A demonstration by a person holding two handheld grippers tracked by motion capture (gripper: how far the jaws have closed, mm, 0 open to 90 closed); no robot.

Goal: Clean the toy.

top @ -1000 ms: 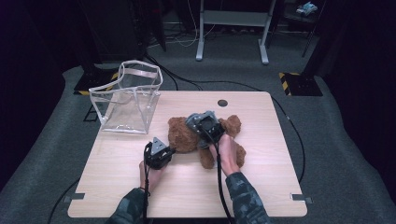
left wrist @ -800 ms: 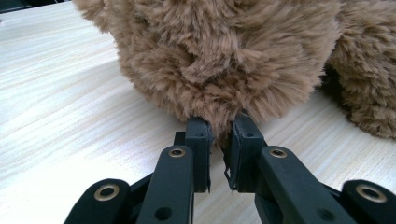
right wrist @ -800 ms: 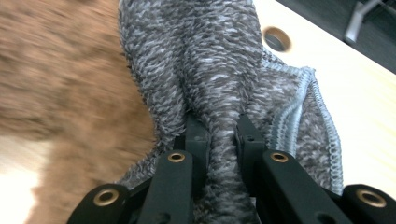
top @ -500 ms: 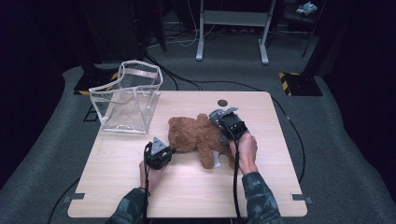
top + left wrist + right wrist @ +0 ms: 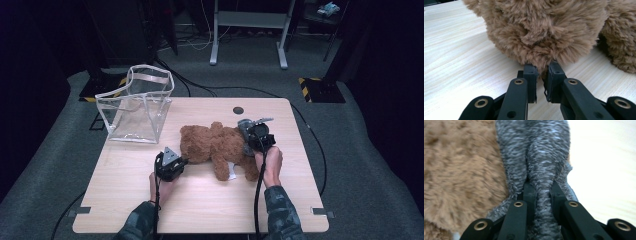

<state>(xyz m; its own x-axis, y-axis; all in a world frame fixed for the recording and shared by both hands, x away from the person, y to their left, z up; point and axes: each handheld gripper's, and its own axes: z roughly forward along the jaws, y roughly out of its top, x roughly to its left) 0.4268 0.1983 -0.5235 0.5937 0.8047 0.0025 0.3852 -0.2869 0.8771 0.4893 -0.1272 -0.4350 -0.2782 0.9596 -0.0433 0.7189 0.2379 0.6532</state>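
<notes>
A brown plush bear lies across the middle of the wooden table. My left gripper is at its left end, shut on a tuft of the bear's fur, with the pads nearly together. My right gripper is at the bear's right end, shut on a fold of grey knitted cloth that runs up from between the jaws, with the bear's fur to its left. A strip of the grey cloth shows beside the bear in the high view.
A clear plastic bag with a white rim stands open at the table's far left. A white tag lies under the bear's near side. A round black grommet sits near the far edge. Cables trail from both grippers.
My right gripper has moved to the right, from over the bear's middle to its right end. The left gripper and the bag have stayed where they were.
</notes>
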